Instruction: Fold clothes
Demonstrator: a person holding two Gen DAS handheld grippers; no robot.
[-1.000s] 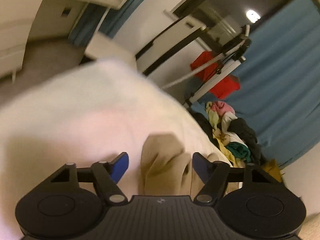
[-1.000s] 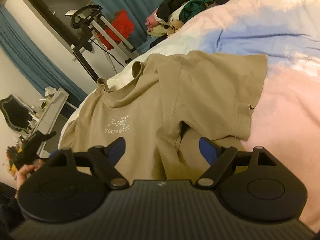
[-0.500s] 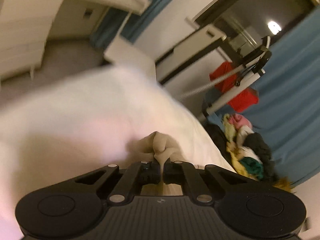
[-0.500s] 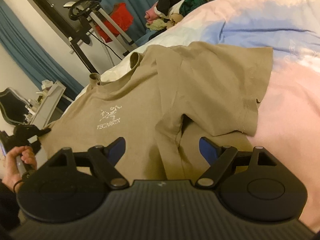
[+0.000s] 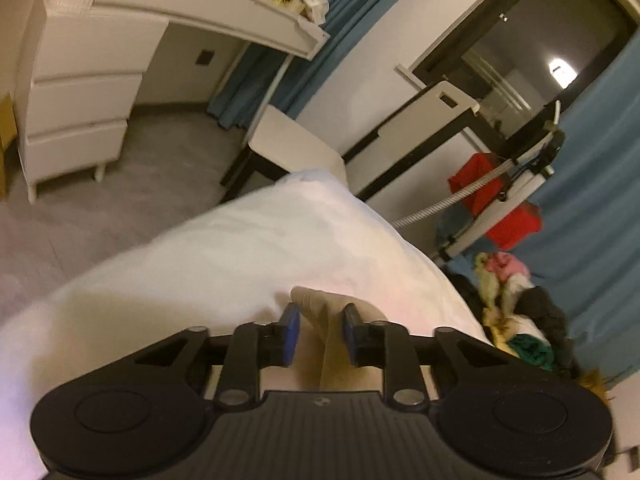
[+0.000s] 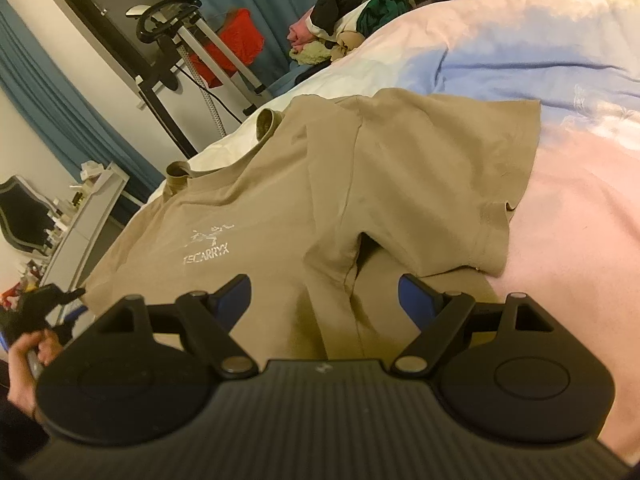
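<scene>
Tan T-shirt (image 6: 328, 200) spread chest-up on the pastel duvet (image 6: 560, 80), one sleeve out toward 2 o'clock; no fold visible yet, whole fold left. Left gripper (image 5: 318, 334) part-open, straddling a tan edge, not clamped. Right gripper (image 6: 324, 300) wide open, empty, above the armpit.

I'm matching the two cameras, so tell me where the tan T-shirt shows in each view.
Left wrist: only a fold of the tan T-shirt, low centre, between the tongs.
Right wrist: the shirt spread across the middle of the bed.
Shared landmark: the clothes pile.
</scene>
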